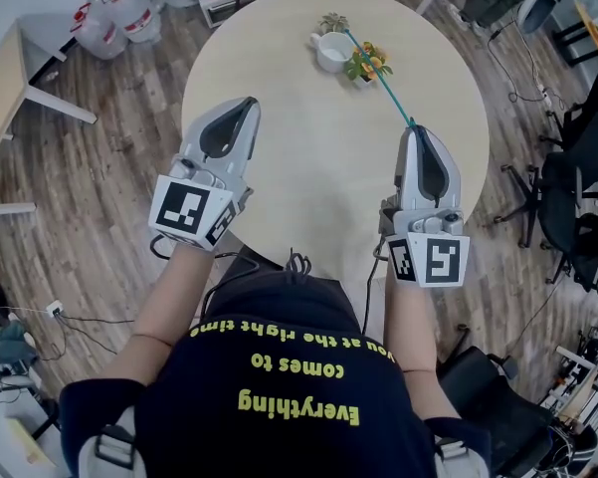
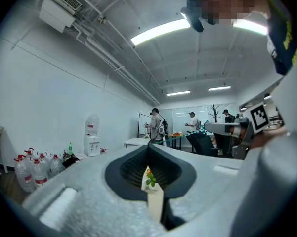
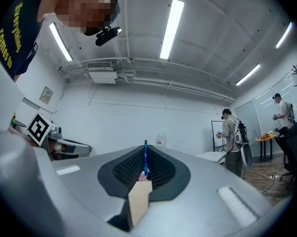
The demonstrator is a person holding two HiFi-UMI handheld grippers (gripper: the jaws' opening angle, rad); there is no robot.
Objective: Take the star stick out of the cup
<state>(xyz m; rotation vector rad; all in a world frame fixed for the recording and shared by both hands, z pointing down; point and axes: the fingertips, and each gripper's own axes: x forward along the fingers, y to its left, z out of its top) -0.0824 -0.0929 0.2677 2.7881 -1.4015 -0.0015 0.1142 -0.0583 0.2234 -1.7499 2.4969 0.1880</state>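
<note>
Round table (image 1: 308,157) | right hand-held gripper (image 1: 414,127) clamps star stick (image 1: 383,84), seemingly over flowerpot (image 1: 366,66) | left hand-held gripper (image 1: 251,102) closed

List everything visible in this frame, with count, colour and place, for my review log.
table: one, beige, round, centre
cup: one, white, far side of the table
flower decoration: one, yellow and green, just right of the cup
star stick: one, teal, running from the cup area to the right gripper
water bottles: several, clear with red caps, floor at far left
office chairs: a few, black, floor at right
left gripper: grey, shut, empty
right gripper: grey, shut on the star stick
</note>
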